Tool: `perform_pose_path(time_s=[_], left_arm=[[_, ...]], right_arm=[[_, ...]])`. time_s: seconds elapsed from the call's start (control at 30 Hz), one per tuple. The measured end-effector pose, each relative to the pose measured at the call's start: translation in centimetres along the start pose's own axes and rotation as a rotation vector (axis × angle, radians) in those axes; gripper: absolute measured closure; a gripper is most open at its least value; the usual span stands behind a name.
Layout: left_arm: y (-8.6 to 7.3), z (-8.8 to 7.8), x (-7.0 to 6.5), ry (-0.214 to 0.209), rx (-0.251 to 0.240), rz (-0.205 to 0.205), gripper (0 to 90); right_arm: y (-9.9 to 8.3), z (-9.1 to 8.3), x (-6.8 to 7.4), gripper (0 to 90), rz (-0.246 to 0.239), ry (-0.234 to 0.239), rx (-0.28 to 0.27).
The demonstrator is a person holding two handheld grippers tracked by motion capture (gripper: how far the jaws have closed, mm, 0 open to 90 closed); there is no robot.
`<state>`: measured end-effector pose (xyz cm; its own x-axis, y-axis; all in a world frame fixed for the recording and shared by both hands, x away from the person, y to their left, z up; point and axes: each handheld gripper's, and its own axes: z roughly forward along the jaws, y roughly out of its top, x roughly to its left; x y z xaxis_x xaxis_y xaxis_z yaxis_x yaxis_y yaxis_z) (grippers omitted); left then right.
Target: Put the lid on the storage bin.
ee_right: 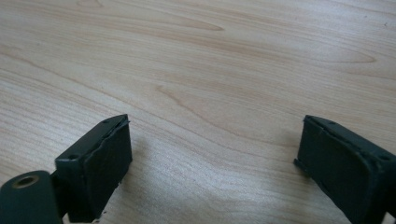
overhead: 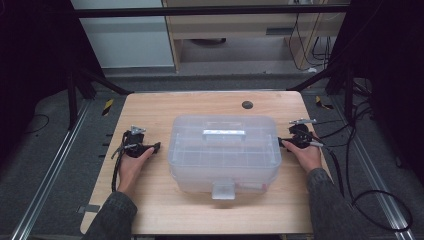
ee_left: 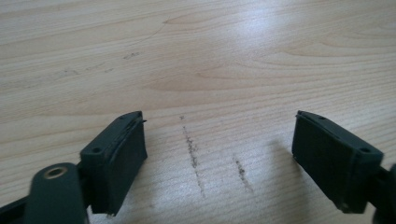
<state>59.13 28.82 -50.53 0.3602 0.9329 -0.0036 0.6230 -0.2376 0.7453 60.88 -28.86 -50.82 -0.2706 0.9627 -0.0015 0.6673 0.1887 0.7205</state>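
Observation:
A clear plastic compartment box (overhead: 223, 152) with a lid, a top handle (overhead: 223, 133) and a front latch (overhead: 223, 189) stands in the middle of the wooden table (overhead: 150, 210). My left gripper (overhead: 136, 143) rests on the table just left of the box, held by a hand. My right gripper (overhead: 299, 136) sits at the box's right side, also in a hand. In the left gripper view my left gripper (ee_left: 219, 154) is open over bare wood with dark scuff marks. In the right gripper view my right gripper (ee_right: 215, 163) is open over bare wood, nothing between the jaws.
A dark round hole (overhead: 247, 105) lies in the table behind the box. Cables (overhead: 350, 165) trail off the table's right edge to the floor. Metal rails (overhead: 50, 170) run along both sides of the table. Black frame legs stand at the far corners.

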Motion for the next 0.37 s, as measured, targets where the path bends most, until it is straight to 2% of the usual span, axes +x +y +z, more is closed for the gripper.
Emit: perform_pose_path(time_s=[0.1, 0.17, 0.3, 0.37], left_arm=[[0.09, 0.19, -0.40, 0.019, 0.014, 0.023, 13.1], [0.08, 0.24, -0.45, 0.018, 0.027, 0.018, 7.3], [0.03, 0.23, -0.50, 0.029, 0.033, 0.007, 4.5], [0.02, 0.24, -0.50, 0.030, 0.036, 0.006, 3.3]], right_arm=[[-0.30, 0.03, 0.05, 7.9, 0.003, -0.009, -0.023], [-0.35, 0.02, 0.17, 4.5, 0.026, -0.026, -0.016], [-0.35, 0.08, 0.39, 0.3, 0.052, -0.050, -0.004], [-0.47, -0.03, 0.81, 0.3, 0.081, -0.083, -0.003]])
